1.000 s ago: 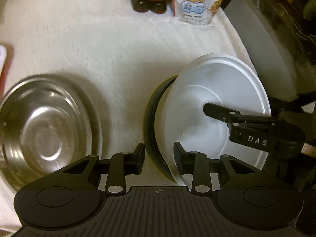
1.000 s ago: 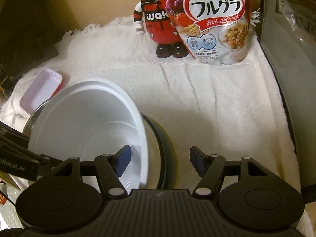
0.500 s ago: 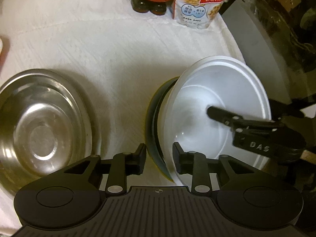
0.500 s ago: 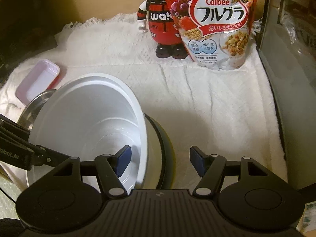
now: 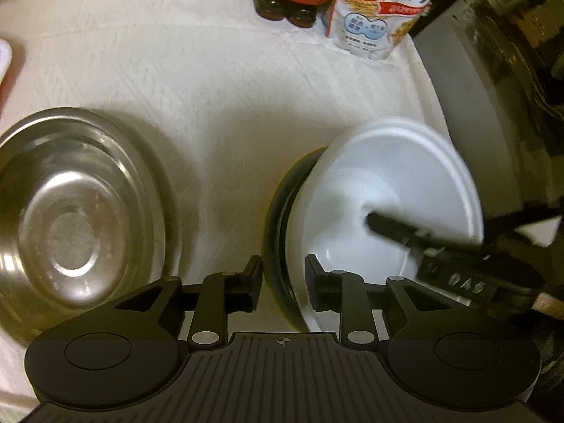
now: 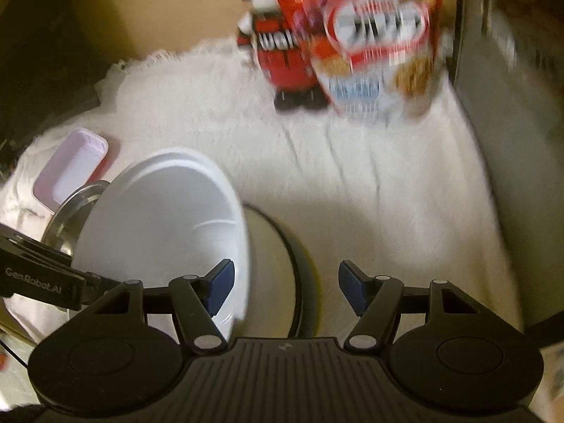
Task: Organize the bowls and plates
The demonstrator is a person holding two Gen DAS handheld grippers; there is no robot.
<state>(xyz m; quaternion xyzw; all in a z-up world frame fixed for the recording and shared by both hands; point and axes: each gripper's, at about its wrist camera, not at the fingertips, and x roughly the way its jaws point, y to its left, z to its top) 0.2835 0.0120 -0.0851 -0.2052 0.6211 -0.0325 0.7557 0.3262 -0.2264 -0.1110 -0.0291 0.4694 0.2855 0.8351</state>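
The white bowl point(image 5: 384, 190) stands tilted on its edge, leaning against the dark-rimmed plate point(image 5: 282, 218) on the white cloth point(image 5: 218, 98). The left gripper point(image 5: 283, 282) is narrowed around both near rims, one pad outside the plate, one inside the bowl; whether they press is unclear. The right gripper point(image 6: 284, 290) is spread wide, its left pad point(image 6: 220, 283) inside the bowl, the other over bare cloth beyond the plate point(image 6: 282, 268). Left of the bowl, across a clear strip of cloth, sits a shiny round steel bowl point(image 5: 70, 218). Beyond the bowl, a blurred cereal bag point(image 6: 380, 42) and red figure point(image 6: 282, 56) stand.
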